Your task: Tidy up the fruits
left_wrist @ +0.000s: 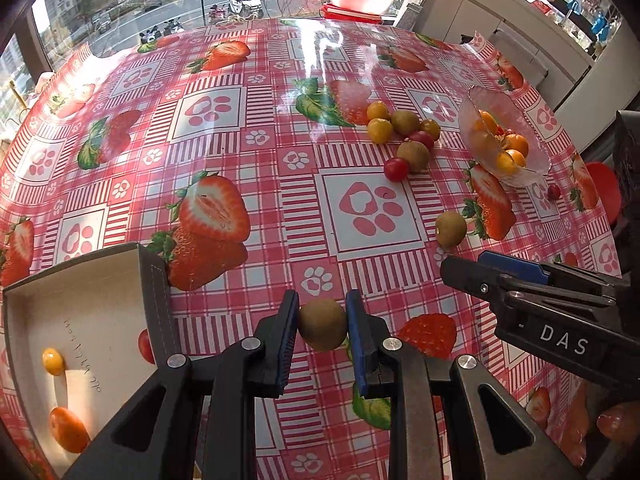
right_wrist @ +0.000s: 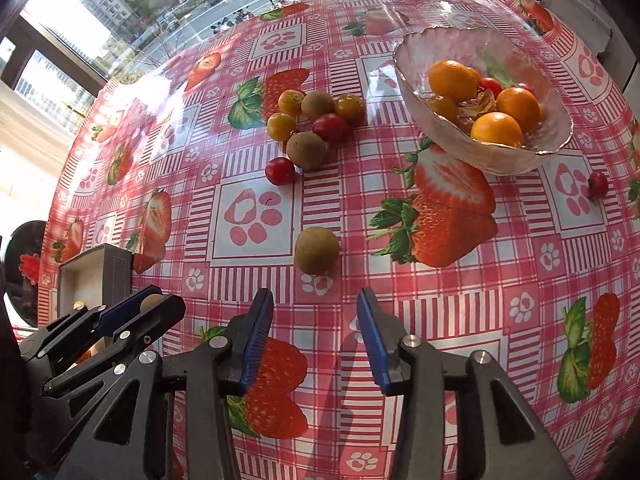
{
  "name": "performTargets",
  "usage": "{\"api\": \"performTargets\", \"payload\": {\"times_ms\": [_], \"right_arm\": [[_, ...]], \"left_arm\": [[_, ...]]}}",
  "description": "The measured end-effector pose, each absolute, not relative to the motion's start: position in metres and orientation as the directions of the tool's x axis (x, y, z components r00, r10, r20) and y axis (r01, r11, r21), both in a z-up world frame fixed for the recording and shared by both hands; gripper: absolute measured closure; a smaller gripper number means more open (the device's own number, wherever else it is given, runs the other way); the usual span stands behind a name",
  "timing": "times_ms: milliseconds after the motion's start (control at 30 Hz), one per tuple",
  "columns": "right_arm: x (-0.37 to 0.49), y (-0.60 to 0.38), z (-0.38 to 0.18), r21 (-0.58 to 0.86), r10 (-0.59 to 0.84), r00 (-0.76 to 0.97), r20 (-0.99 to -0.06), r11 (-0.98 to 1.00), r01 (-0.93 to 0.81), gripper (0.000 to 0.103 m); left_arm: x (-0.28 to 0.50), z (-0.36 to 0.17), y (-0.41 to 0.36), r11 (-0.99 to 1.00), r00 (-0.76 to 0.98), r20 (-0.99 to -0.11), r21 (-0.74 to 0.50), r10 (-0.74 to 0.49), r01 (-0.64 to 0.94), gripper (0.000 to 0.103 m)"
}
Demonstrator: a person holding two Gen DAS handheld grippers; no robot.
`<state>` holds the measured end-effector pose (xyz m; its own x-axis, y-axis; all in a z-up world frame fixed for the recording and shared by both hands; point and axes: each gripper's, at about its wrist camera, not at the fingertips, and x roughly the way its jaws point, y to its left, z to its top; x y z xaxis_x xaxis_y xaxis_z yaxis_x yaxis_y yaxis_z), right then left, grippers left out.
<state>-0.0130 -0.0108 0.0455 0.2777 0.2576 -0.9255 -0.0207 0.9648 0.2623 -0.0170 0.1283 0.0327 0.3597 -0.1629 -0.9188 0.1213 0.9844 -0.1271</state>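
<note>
Sorting step in progress, by judgement. The left gripper pinches a small brown-green kiwi between its blue pads, above the glossy strawberry-print tablecloth; the open grey box with a pale lining, already holding small orange and yellow fruit, lies at its nine o'clock. The next move likely calls for carrying the kiwi over the box wall before letting go. The right gripper has its jaws spread and empty; a loose brown kiwi lies on the cloth at its twelve o'clock, near but untouched. The ruffled clear-glass bowl of oranges stands at its one o'clock.
</note>
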Motion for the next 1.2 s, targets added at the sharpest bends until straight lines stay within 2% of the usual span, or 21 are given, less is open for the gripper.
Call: {"api": "performTargets", "payload": {"times_ms": [233, 333, 367, 533, 633, 700, 767, 900, 1033, 1200], "right_arm": [[0.010, 0.010, 0.040, 0.224, 0.231, 0.308, -0.923, 0.973, -0.061, 0.059], [0.019, 0.007, 0.039, 0.232, 0.233, 0.313, -0.921, 0.972, -0.041, 0.081], [0.022, 0.005, 0.037, 0.248, 0.245, 0.307, -0.920, 0.968, -0.030, 0.093], [0.027, -0.007, 0.035, 0.315, 0.304, 0.284, -0.909, 0.949, -0.008, 0.096], [0.020, -0.013, 0.044, 0.299, 0.293, 0.299, -0.908, 0.954, -0.024, 0.089], [0.014, -0.018, 0.050, 0.269, 0.266, 0.319, -0.910, 0.962, -0.034, 0.057], [0.012, -0.024, 0.054, 0.240, 0.232, 0.342, -0.911, 0.971, -0.021, 0.049], [0.020, -0.033, 0.044, 0.216, 0.200, 0.312, -0.929, 0.976, 0.016, 0.049], [0.016, -0.047, 0.046, 0.252, 0.219, 0.331, -0.918, 0.966, 0.061, 0.049], [0.007, -0.062, 0.057, 0.222, 0.173, 0.370, -0.913, 0.971, 0.094, 0.049]], "left_arm": [[-0.014, 0.022, 0.135, 0.987, 0.342, -0.926, -0.133, -0.158, 0.095, 0.078], [-0.014, 0.018, 0.135, 0.987, 0.331, -0.931, -0.132, -0.155, 0.091, 0.078], [-0.014, 0.017, 0.136, 0.987, 0.330, -0.931, -0.134, -0.156, 0.088, 0.078], [-0.014, 0.017, 0.134, 0.987, 0.335, -0.930, -0.131, -0.153, 0.089, 0.078], [-0.014, 0.017, 0.135, 0.987, 0.334, -0.930, -0.134, -0.156, 0.089, 0.078], [-0.014, 0.017, 0.137, 0.987, 0.333, -0.929, -0.139, -0.159, 0.084, 0.078], [-0.014, 0.017, 0.137, 0.987, 0.335, -0.929, -0.141, -0.160, 0.082, 0.078], [-0.014, 0.017, 0.137, 0.987, 0.335, -0.929, -0.137, -0.157, 0.082, 0.078], [-0.014, 0.017, 0.137, 0.987, 0.336, -0.928, -0.139, -0.158, 0.082, 0.078], [-0.013, 0.017, 0.136, 0.987, 0.338, -0.928, -0.135, -0.155, 0.083, 0.078]]}}
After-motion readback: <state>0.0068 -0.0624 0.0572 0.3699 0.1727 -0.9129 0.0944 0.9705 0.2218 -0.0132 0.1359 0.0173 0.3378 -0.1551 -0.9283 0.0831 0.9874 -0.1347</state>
